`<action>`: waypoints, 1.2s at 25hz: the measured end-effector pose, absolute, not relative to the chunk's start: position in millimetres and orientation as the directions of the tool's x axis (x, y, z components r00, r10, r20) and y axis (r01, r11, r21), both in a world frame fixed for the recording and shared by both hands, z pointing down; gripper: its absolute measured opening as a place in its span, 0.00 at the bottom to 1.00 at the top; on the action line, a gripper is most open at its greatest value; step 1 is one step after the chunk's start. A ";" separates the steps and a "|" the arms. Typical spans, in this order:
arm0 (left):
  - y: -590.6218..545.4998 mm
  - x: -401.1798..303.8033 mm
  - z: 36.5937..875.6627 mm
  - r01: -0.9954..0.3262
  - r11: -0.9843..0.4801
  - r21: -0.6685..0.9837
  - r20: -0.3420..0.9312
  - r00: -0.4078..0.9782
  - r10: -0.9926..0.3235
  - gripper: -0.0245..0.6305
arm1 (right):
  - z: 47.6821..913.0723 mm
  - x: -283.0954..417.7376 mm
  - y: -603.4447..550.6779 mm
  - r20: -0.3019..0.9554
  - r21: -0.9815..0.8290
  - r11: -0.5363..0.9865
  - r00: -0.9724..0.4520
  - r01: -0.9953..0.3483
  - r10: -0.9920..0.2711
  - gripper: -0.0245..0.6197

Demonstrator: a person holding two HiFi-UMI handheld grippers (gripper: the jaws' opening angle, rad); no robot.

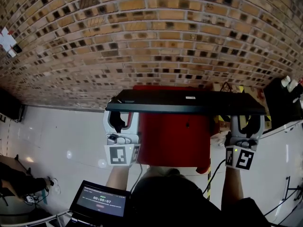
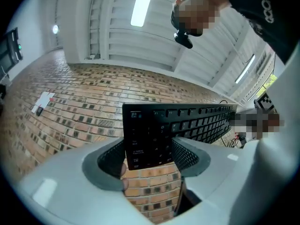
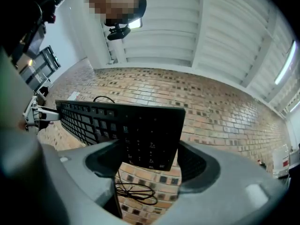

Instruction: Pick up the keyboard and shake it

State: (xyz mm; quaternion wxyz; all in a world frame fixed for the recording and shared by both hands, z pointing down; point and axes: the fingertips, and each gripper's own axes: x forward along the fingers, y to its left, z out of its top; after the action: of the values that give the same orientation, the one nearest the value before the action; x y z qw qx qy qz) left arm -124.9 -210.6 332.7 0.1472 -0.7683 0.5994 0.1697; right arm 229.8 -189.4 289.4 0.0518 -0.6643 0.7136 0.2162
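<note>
Black keyboard [image 1: 184, 102] aloft between left gripper [image 1: 122, 115] and right gripper [image 1: 246, 118]

The keyboard [image 1: 184, 101] is black throughout, with pale key legends. The left gripper [image 1: 120, 123] and right gripper [image 1: 246, 126] have white shells and dark grey meshed pads, and each carries a cube of black-and-white square markers. The brick wall [image 1: 142, 32] is tan and reddish-brown, mottled with scattered dark bricks and pale mortar lines. The box [image 1: 173, 141] is plain red. The floor [image 1: 61, 136] is glossy off-white. The screen [image 1: 101, 200] is dark with light print. The ceiling [image 2: 117, 22] has white ribbed panels.
</note>
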 end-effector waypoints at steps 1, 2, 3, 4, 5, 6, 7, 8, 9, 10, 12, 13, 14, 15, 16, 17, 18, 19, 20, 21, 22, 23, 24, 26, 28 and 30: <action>-210.7 -124.8 332.7 -0.972 -0.235 -0.012 -0.438 0.216 -0.873 0.52 | 290.7 230.6 -191.3 -0.352 0.239 0.025 -0.110 -0.971 -0.930 0.57; -208.9 -124.6 333.6 -0.973 -0.232 -0.005 -0.437 0.211 -0.875 0.52 | 291.2 231.0 -191.4 -0.348 0.239 0.028 -0.113 -0.971 -0.931 0.57; -206.8 -124.9 335.0 -0.973 -0.230 -0.002 -0.435 0.208 -0.876 0.52 | 289.4 229.5 -190.8 -0.356 0.240 0.034 -0.121 -0.970 -0.927 0.57; -206.1 -125.9 335.7 -0.973 -0.229 -0.004 -0.434 0.208 -0.876 0.52 | 287.1 226.6 -190.8 -0.368 0.241 0.041 -0.130 -0.970 -0.920 0.57; -206.8 -127.3 335.0 -0.973 -0.229 -0.008 -0.436 0.210 -0.875 0.52 | 286.3 223.8 -191.9 -0.376 0.242 0.045 -0.137 -0.969 -0.917 0.57; -208.5 -128.7 333.3 -0.973 -0.229 -0.013 -0.439 0.211 -0.873 0.52 | 287.0 222.3 -193.4 -0.377 0.246 0.046 -0.140 -0.968 -0.916 0.57; -210.3 -129.8 331.8 -0.973 -0.229 -0.012 -0.441 0.210 -0.873 0.52 | 288.2 222.4 -195.0 -0.375 0.257 0.044 -0.142 -0.966 -0.916 0.57; -212.1 -130.8 330.9 -0.973 -0.229 -0.006 -0.441 0.208 -0.873 0.52 | 287.9 223.2 -196.6 -0.375 0.272 0.041 -0.145 -0.961 -0.915 0.57; -214.1 -132.1 329.7 -0.974 -0.228 0.002 -0.442 0.204 -0.873 0.52 | 284.3 223.2 -198.6 -0.379 0.287 0.040 -0.152 -0.957 -0.913 0.57; -216.2 -133.4 327.1 -0.974 -0.226 0.010 -0.446 0.198 -0.873 0.52 | 277.4 221.9 -201.0 -0.385 0.300 0.042 -0.161 -0.953 -0.909 0.57; -217.6 -135.4 315.6 -0.975 -0.219 0.025 -0.470 0.182 -0.864 0.52 | 257.2 217.8 -201.6 -0.399 0.317 0.043 -0.174 -0.947 -0.900 0.57; -215.7 -135.8 307.4 -0.975 -0.220 0.031 -0.491 0.177 -0.853 0.52 | 245.0 215.6 -197.5 -0.411 0.320 0.036 -0.173 -0.947 -0.895 0.57; -211.8 -136.6 299.0 -0.974 -0.223 0.038 -0.515 0.172 -0.840 0.52 | 233.1 213.8 -190.9 -0.429 0.327 0.025 -0.172 -0.945 -0.887 0.57; -206.2 -138.6 292.0 -0.973 -0.225 0.046 -0.540 0.165 -0.825 0.52 | 222.9 211.7 -183.8 -0.450 0.341 0.016 -0.179 -0.940 -0.875 0.57; -200.0 -141.9 288.0 -0.974 -0.222 0.053 -0.560 0.155 -0.814 0.52 | 215.9 209.2 -178.4 -0.469 0.360 0.012 -0.193 -0.933 -0.862 0.56; -194.8 -146.3 287.6 -0.975 -0.214 0.057 -0.573 0.143 -0.807 0.52 | 212.8 206.6 -176.2 -0.484 0.380 0.013 -0.211 -0.925 -0.849 0.56; -191.9 -151.1 290.3 -0.977 -0.203 0.059 -0.579 0.132 -0.805 0.52 | 212.8 203.8 -177.2 -0.493 0.396 0.017 -0.228 -0.918 -0.839 0.56; -191.6 -156.1 295.0 -0.979 -0.192 0.062 -0.579 0.121 -0.806 0.52 | 214.8 200.3 -180.9 -0.496 0.406 0.023 -0.242 -0.914 -0.834 0.56; -193.4 -160.7 300.3 -0.981 -0.183 0.068 -0.575 0.112 -0.810 0.52 | 217.5 196.1 -186.0 -0.494 0.407 0.031 -0.248 -0.913 -0.833 0.56; -196.3 -164.7 304.9 -0.981 -0.178 0.076 -0.570 0.104 -0.815 0.52 | 219.8 191.6 -191.2 -0.489 0.406 0.039 -0.253 -0.913 -0.835 0.56; -199.1 -168.0 307.8 -0.981 -0.176 0.084 -0.567 0.098 -0.818 0.52 | 221.2 187.3 -195.2 -0.485 0.408 0.046 -0.259 -0.912 -0.835 0.56; -200.8 -170.8 307.9 -0.981 -0.175 0.090 -0.566 0.094 -0.819 0.52 | 221.3 183.8 -197.5 -0.482 0.410 0.050 -0.263 -0.911 -0.836 0.56; -200.9 -173.1 305.0 -0.980 -0.175 0.091 -0.569 0.093 -0.817 0.52 | 219.7 181.3 -197.4 -0.482 0.407 0.049 -0.261 -0.912 -0.836 0.56; -194.6 -176.7 294.0 -0.981 -0.174 0.090 -0.585 0.090 -0.806 0.52 | 213.5 179.0 -190.4 -0.497 0.397 0.043 -0.254 -0.917 -0.830 0.56; -183.2 -179.2 285.6 -0.981 -0.171 0.094 -0.607 0.080 -0.791 0.52 | 207.4 177.5 -178.7 -0.516 0.397 0.037 -0.256 -0.917 -0.818 0.56; -176.9 -178.5 285.8 -0.981 -0.169 0.095 -0.614 0.076 -0.786 0.52 | 204.4 175.7 -171.2 -0.526 0.407 0.038 -0.268 -0.913 -0.807 0.56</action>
State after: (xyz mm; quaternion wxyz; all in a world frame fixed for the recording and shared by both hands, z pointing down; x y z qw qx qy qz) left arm -178.5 -176.9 285.8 0.1755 -0.7122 0.6201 0.2782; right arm 175.7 -171.2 204.4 0.0759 -0.6002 0.7164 0.3476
